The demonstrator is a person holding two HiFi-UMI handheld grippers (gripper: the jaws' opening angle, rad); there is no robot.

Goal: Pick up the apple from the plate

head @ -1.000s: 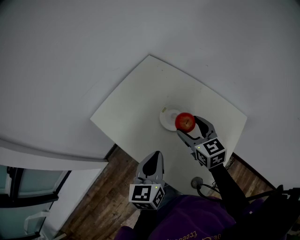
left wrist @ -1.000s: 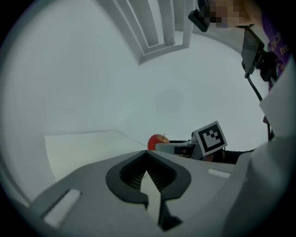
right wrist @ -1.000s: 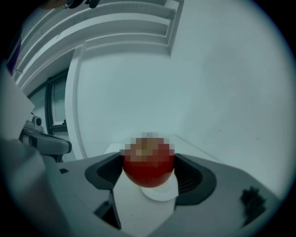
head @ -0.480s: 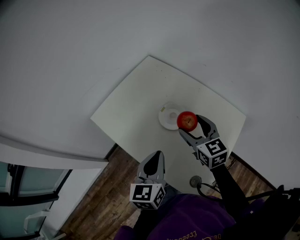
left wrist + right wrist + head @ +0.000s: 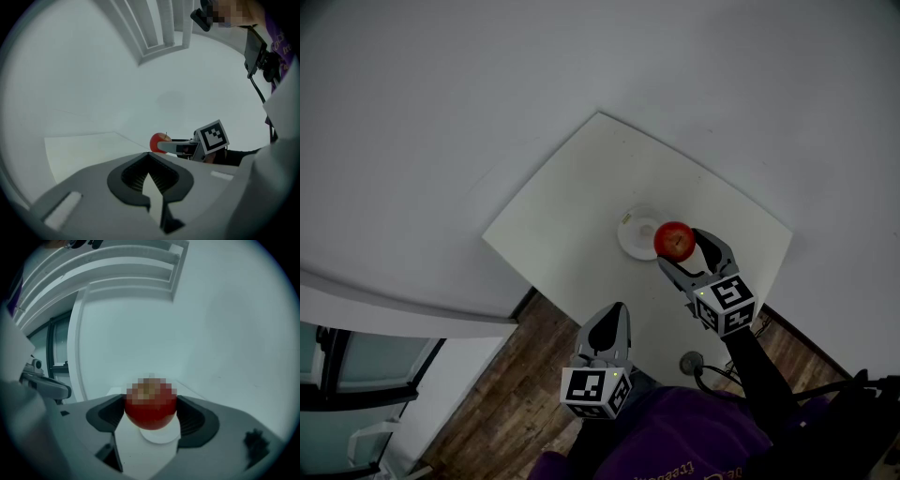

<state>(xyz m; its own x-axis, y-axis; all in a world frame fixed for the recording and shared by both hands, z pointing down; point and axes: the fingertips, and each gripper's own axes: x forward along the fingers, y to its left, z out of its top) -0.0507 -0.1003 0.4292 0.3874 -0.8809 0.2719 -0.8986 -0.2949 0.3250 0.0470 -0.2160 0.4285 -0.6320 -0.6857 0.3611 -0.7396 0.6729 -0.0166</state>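
1. Above the middle of the table (image 5: 567,211), the right tongs (image 5: 679,250) are clenched on the red apple (image 5: 673,240), with one jaw pressed to each side of it.
2. The apple is held just over the white plate (image 5: 632,240). The plate lies near the table's middle and shows beneath the fruit in the right gripper view.
3. Beyond the table's near edge, over the wooden floor (image 5: 502,398), the left tongs (image 5: 608,325) have their jaws brought together on nothing, well apart from the plate.
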